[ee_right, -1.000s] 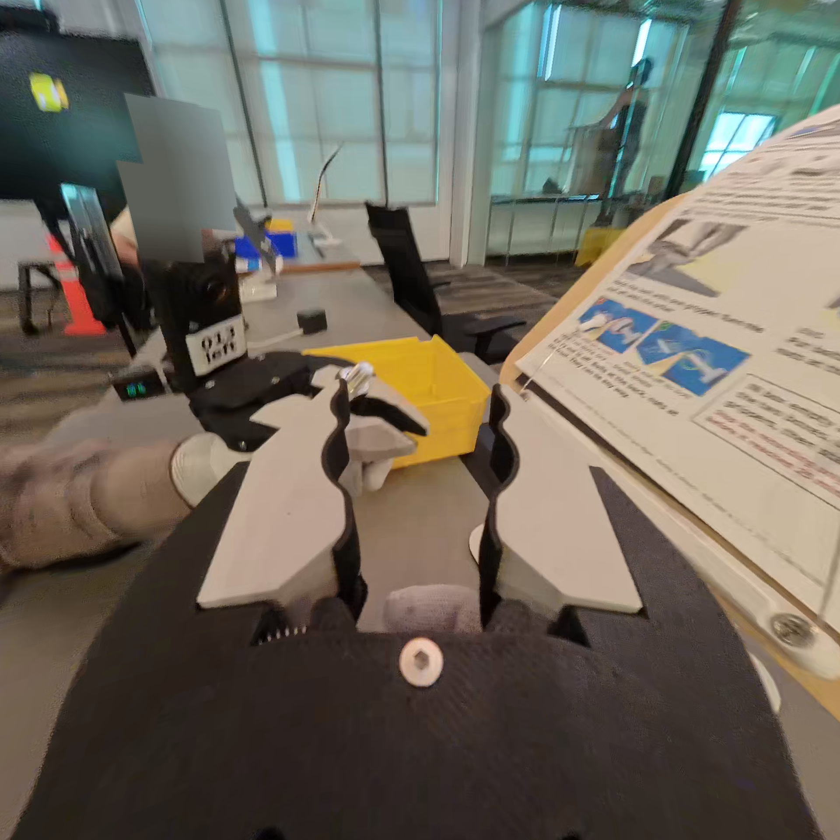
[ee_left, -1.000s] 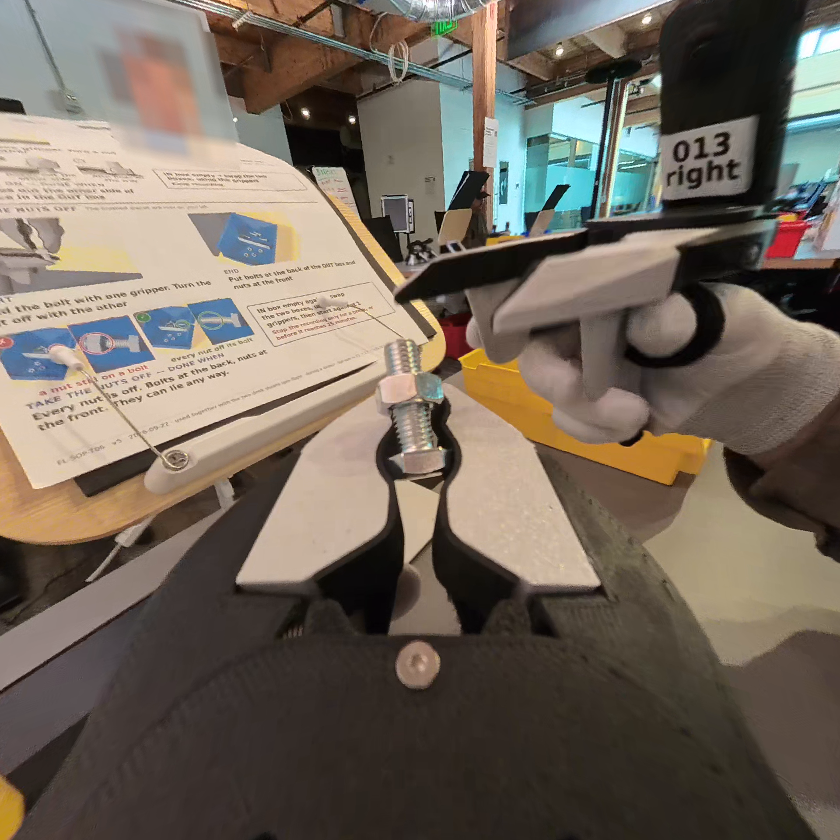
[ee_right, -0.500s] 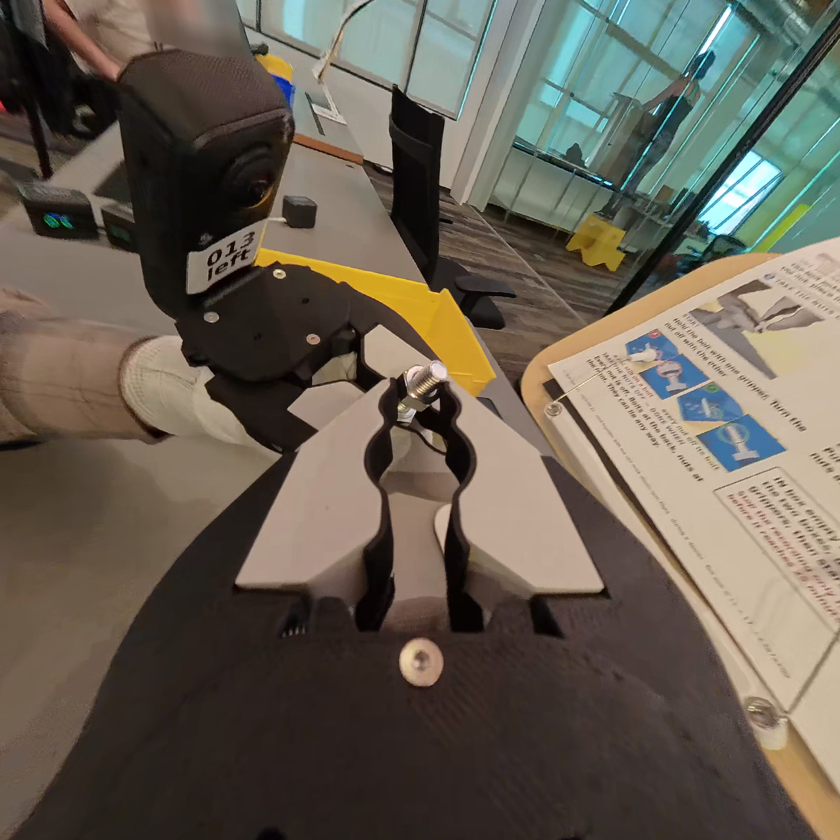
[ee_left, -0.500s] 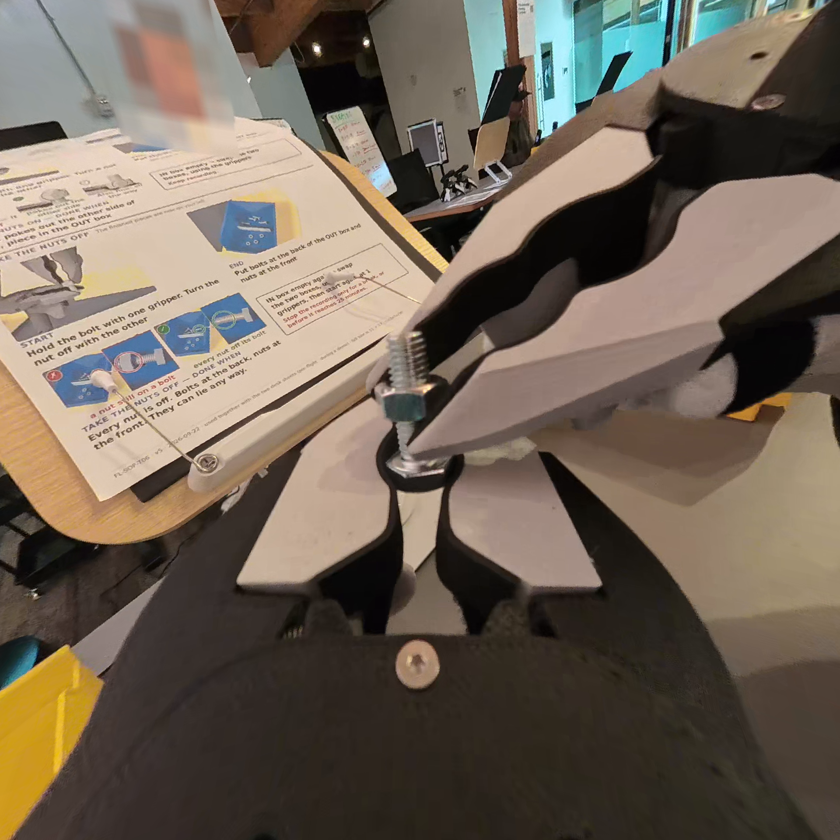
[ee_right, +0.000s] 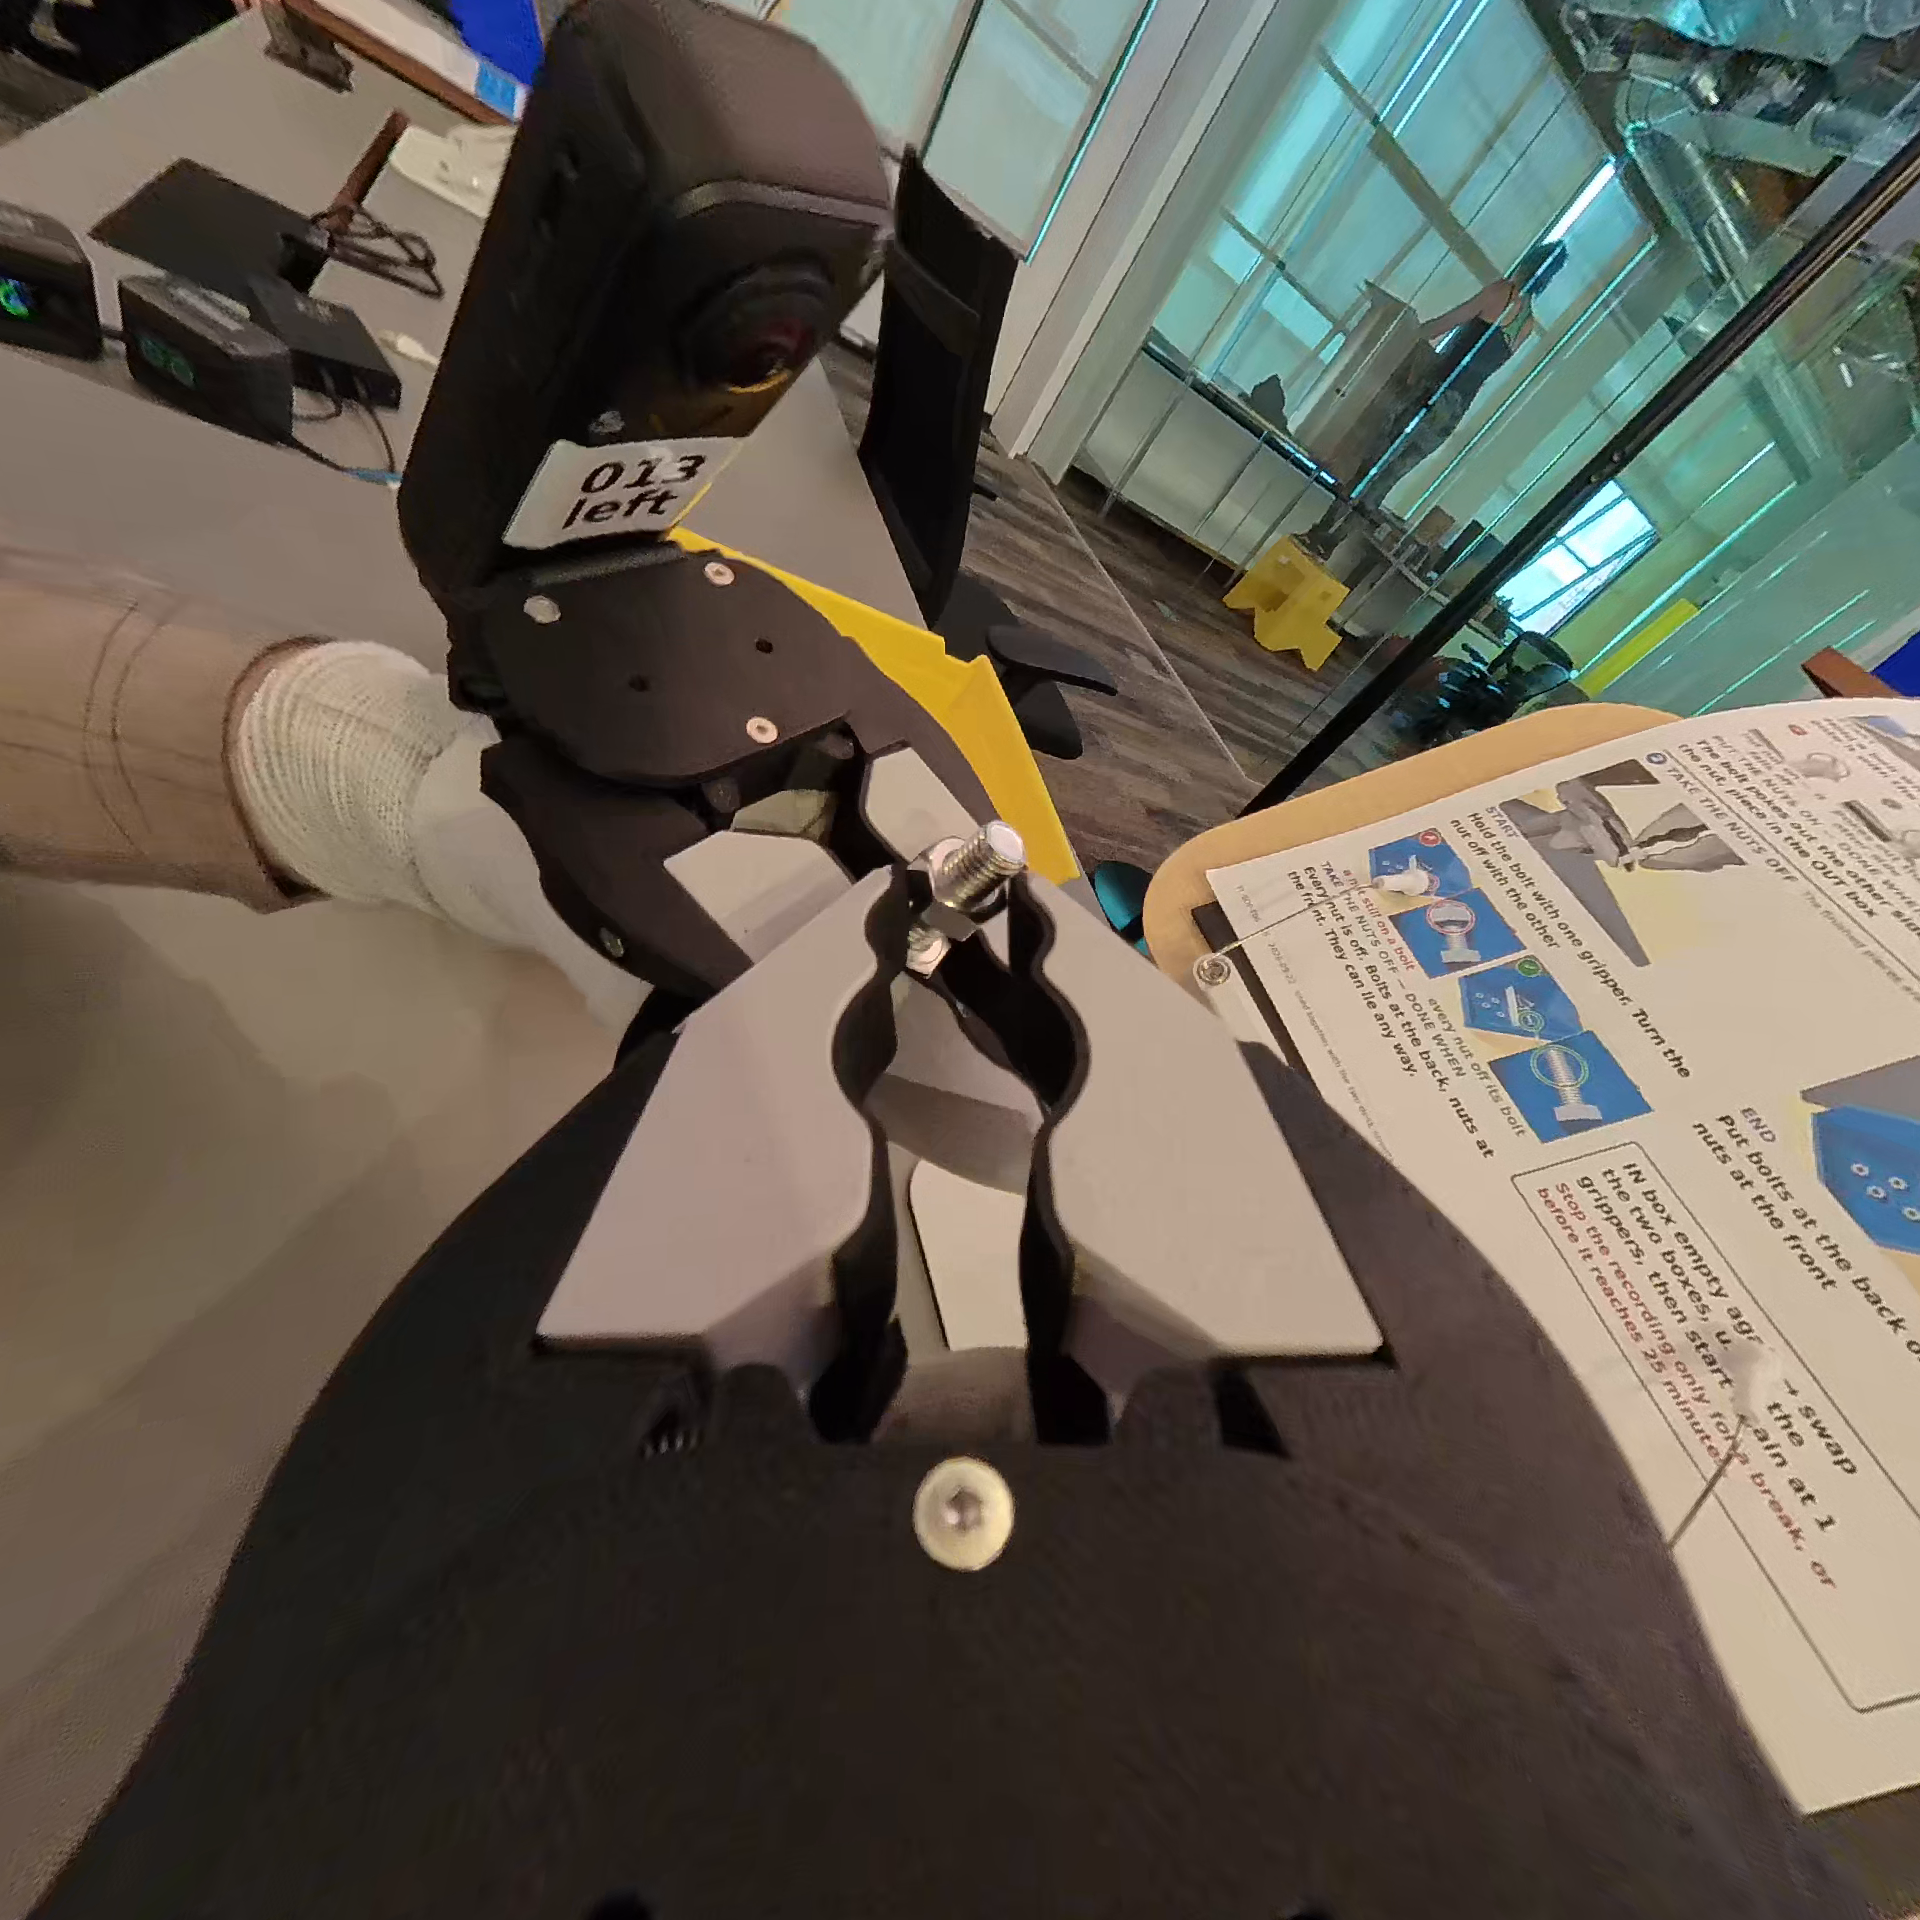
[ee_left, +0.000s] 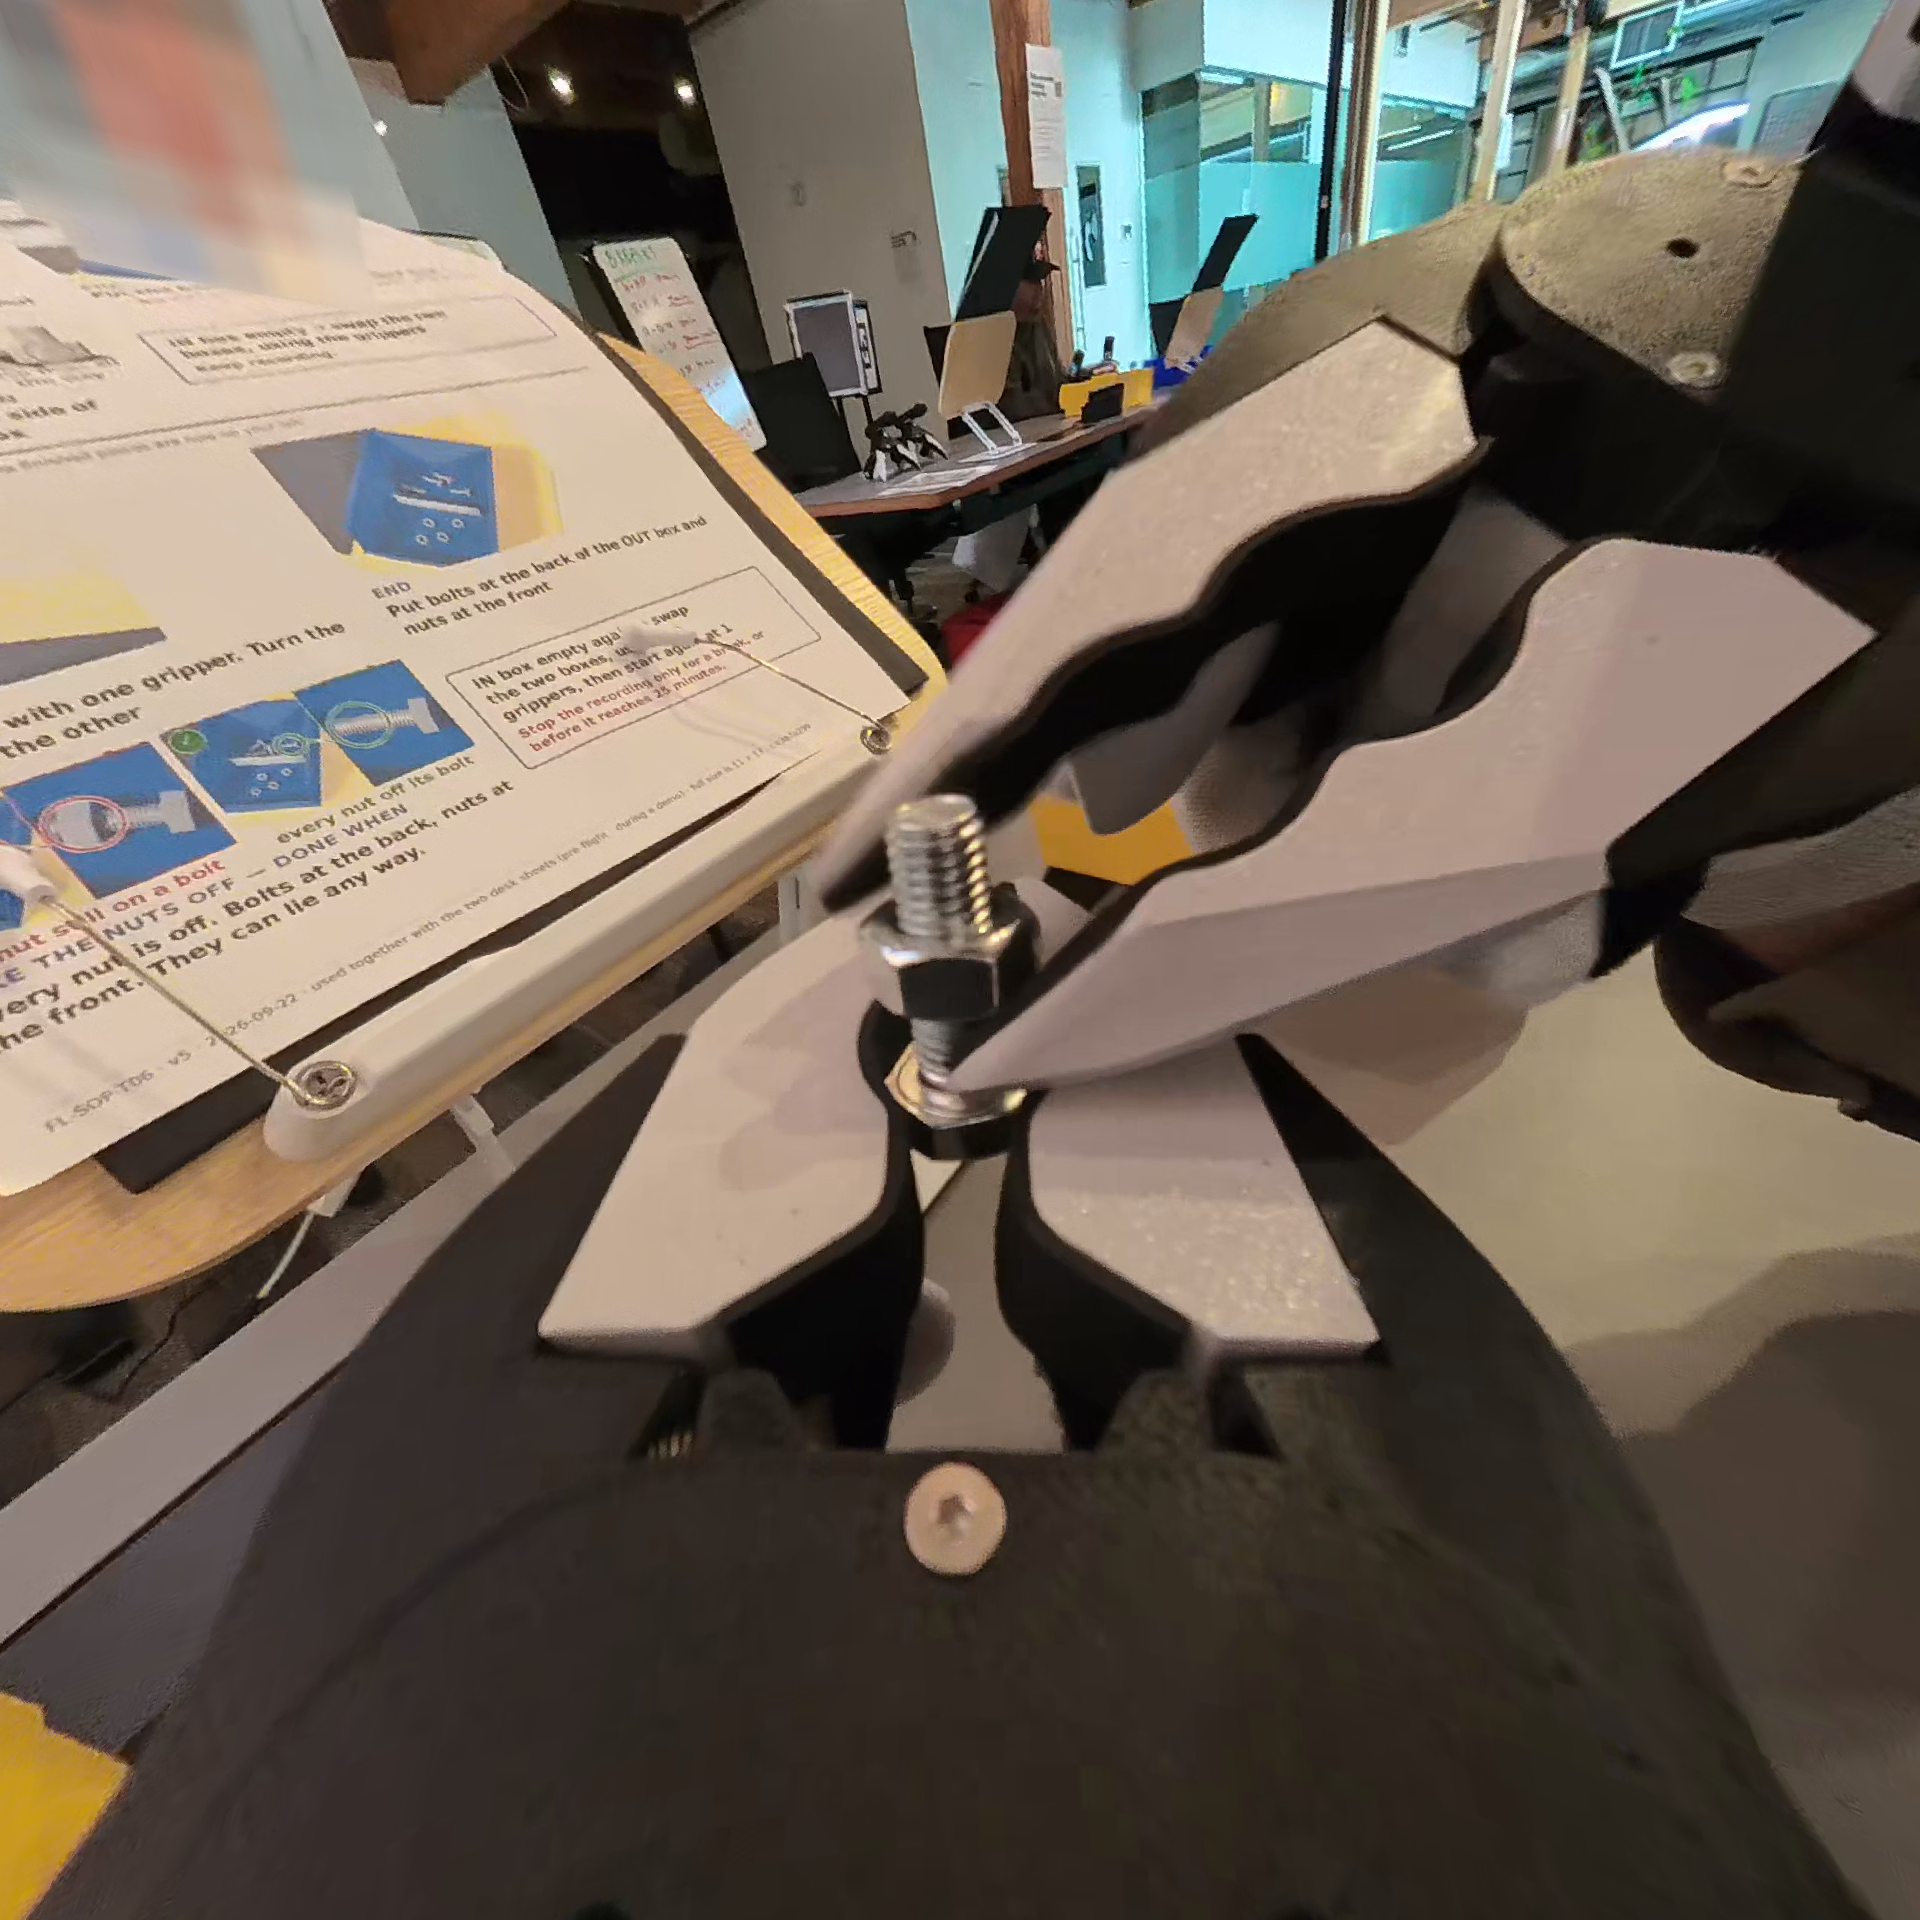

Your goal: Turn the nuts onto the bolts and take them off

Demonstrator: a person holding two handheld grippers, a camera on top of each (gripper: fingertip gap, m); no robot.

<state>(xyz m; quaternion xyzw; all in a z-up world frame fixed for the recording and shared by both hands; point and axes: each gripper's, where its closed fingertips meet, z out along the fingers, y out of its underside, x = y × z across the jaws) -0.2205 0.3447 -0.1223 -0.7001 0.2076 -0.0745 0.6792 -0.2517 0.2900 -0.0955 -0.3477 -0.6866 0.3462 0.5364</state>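
Note:
A silver bolt stands upright, and my left gripper is shut on its head at the fingertips. A hex nut sits partway down the thread. My right gripper reaches in from the upper right of the left wrist view, where its grey fingers close around the nut. In the right wrist view the nut sits in the notch between my right fingertips, with the bolt's end poking out past them. The left gripper shows there too, held by a gloved hand.
An instruction sheet on a tilted wooden board stands just left of the bolt; it also shows in the right wrist view. A yellow bin lies behind the grippers. Black devices sit far back on the grey table.
One second ago my right gripper was open and apart from the bolt. It came in, closed on the nut, and has since rolled around the bolt. My left gripper kept its hold.

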